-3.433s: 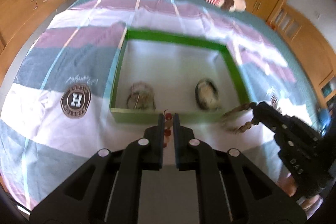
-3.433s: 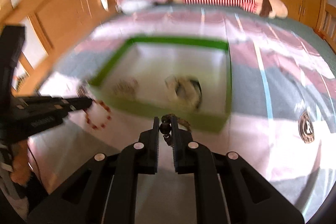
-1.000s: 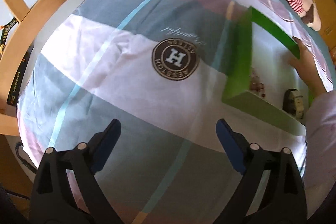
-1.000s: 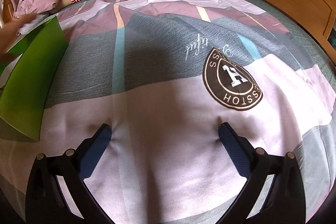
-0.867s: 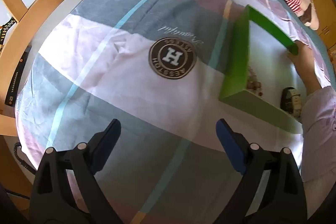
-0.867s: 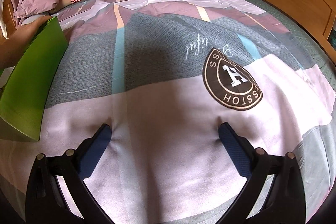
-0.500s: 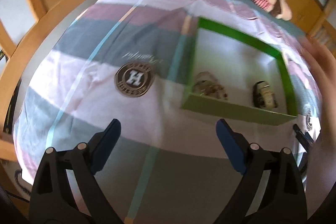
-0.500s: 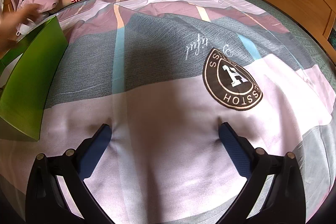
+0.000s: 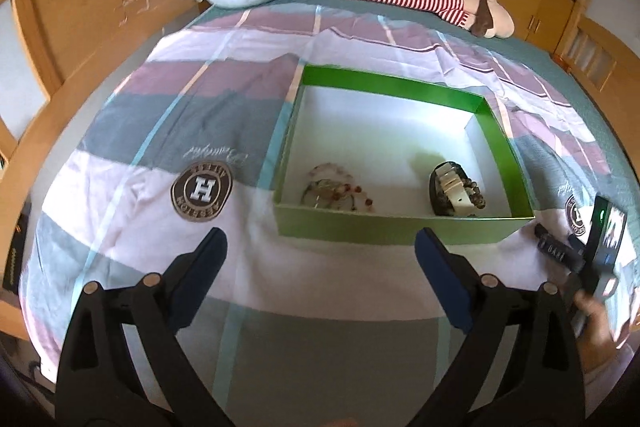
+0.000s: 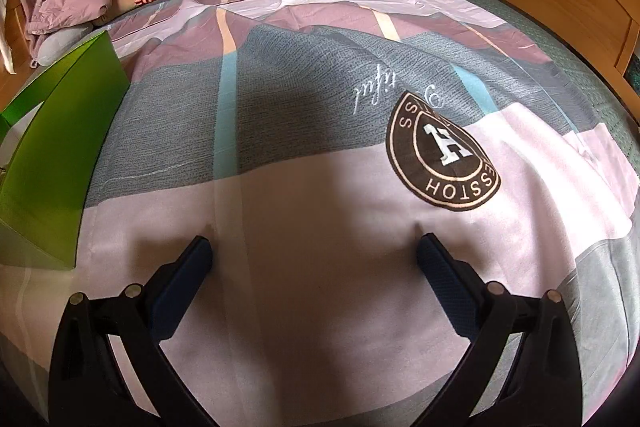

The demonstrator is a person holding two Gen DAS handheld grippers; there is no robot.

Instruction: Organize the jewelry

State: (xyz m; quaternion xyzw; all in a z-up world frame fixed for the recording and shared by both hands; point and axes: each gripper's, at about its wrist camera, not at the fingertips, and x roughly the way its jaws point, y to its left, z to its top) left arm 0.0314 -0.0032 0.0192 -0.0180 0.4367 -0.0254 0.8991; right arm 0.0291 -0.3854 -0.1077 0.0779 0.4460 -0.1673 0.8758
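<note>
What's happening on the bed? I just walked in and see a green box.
Someone is sorting jewelry with two handheld grippers. Both the left gripper and the right gripper are open and hold nothing. The green box sits on the bedspread with a beaded pile and a second pile inside.

A round brown badge (image 9: 201,191) on the bedspread (image 9: 168,131) shows a white "H". The right wrist view's badge (image 10: 443,151) reads "ESSTOH".
</note>
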